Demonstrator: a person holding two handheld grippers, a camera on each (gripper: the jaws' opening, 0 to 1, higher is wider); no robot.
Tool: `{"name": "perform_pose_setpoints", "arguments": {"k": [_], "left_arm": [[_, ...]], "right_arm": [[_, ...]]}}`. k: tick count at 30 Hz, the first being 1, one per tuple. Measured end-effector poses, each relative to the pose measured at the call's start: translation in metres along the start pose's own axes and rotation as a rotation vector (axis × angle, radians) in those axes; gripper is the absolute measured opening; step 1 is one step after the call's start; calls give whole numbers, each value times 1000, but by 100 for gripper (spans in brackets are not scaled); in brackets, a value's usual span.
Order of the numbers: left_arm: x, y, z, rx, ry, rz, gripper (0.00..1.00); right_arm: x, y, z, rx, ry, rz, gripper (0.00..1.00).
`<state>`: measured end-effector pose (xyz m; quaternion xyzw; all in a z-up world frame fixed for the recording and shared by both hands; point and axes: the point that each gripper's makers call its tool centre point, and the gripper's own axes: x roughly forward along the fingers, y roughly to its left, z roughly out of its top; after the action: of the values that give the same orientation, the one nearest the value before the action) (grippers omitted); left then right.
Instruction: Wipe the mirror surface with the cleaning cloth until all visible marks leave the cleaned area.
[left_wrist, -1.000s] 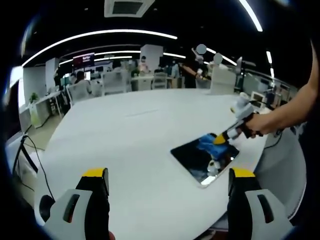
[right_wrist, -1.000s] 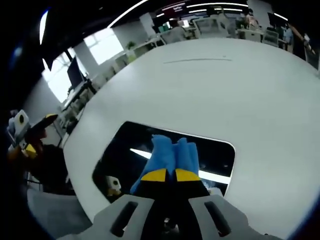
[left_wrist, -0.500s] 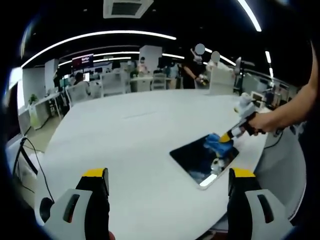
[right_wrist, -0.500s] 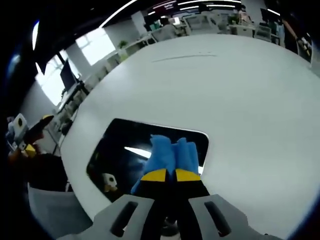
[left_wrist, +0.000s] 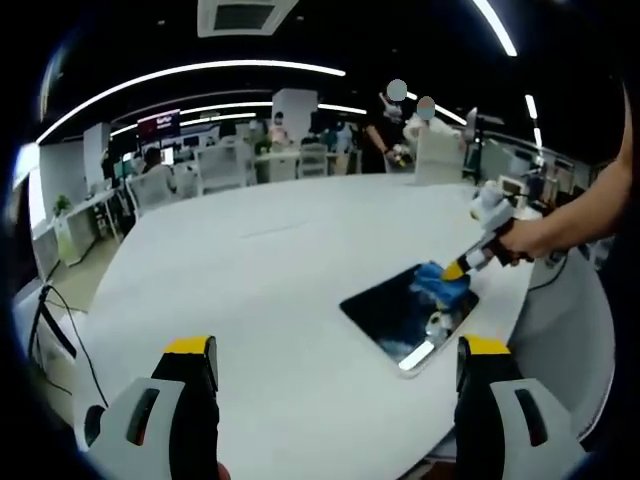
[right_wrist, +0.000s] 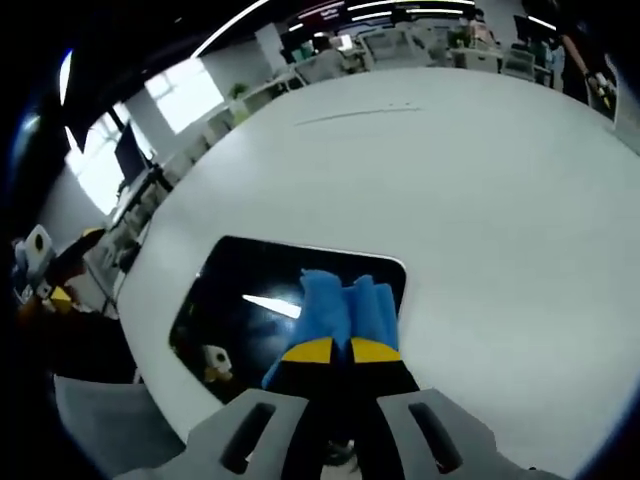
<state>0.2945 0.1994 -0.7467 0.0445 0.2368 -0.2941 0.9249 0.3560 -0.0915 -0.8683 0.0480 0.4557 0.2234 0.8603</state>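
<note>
The step in hand is the wiping stroke itself: the blue cleaning cloth (right_wrist: 345, 305) sits on the mirror (right_wrist: 240, 320), close to its right-hand edge in the right gripper view. To do it well, I judge the cloth should stay flat and pressed evenly on the glass, travel in overlapping passes from edge to edge, and not run off onto the white worktop (right_wrist: 450, 180). The mirror lies near the worktop's edge, so a hard sideways push could slide it; light, steady pressure seems wiser. The dark surface reflects ceiling lights, so I cannot tell which marks remain on it.

The right gripper (right_wrist: 331, 350) has its yellow-tipped jaws pressed nearly together, pinching the folded cloth between them, with the cloth's free end spread forward onto the mirror. In the left gripper view the same gripper (left_wrist: 458, 270) reaches in from the right, held by a person's hand (left_wrist: 522, 238), with the cloth (left_wrist: 437, 282) at the mirror's far corner.

The left gripper (left_wrist: 338, 350) has its jaws spread wide and holds nothing; it hangs above the near side of the worktop, well apart from the mirror (left_wrist: 395, 318), which lies ahead and to its right.
</note>
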Motion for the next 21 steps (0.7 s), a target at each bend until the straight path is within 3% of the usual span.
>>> {"name": "perform_pose_setpoints", "arguments": {"k": [8,21], "left_arm": [[9,-10,7,-9,-23,-14,99],[10,-11,12,-22,-45,-12,99]], "right_arm": [[0,1,1,-41,4,-18,0],[0,0,0,-16,7,-11,0]]}}
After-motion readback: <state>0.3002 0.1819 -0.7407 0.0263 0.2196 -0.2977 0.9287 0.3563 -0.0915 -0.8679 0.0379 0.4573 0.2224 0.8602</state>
